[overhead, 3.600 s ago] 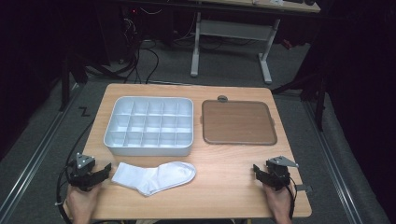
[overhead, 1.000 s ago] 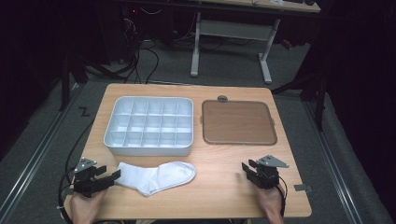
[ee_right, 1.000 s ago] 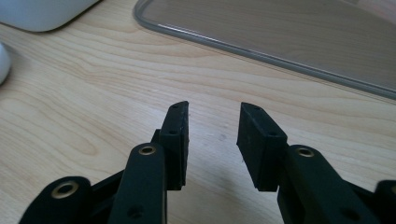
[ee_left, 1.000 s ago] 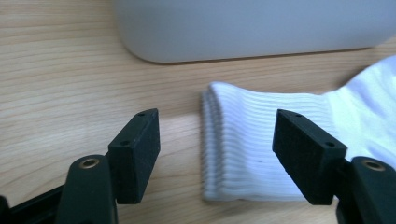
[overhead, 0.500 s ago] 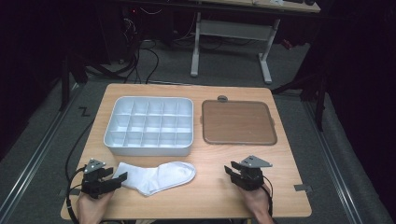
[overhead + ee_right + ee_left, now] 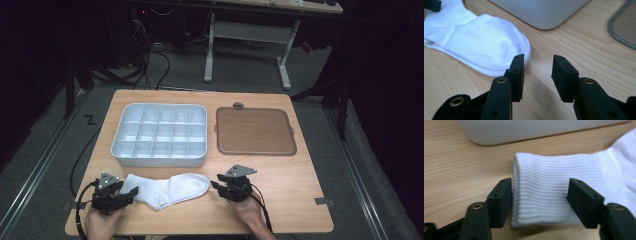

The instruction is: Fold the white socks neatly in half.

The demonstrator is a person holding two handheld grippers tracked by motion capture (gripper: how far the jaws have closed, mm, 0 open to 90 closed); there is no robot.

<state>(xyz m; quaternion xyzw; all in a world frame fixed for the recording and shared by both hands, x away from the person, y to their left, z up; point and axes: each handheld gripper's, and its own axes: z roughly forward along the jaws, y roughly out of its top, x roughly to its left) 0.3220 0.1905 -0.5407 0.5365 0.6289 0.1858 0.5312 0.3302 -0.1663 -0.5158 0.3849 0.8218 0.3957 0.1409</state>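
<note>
Low over the table, left tongs (image 6: 540,202) straddle the sock's (image 6: 167,190) cuff, closing; right tongs (image 6: 537,77) gape beside its toe.

White ankle sock (image 6: 167,189) lying flat on the wooden table (image 6: 300,175), near its front edge and just in front of the white compartment tray (image 6: 160,135), apart from it. The ribbed cuff (image 6: 544,192) (folded double, its edge toward the person's left) points left; the smooth rounded toe (image 6: 506,47) points right. The fabric is clean, with soft creases near the heel. The body lies slightly bent, cuff end a little nearer the tray.
</note>
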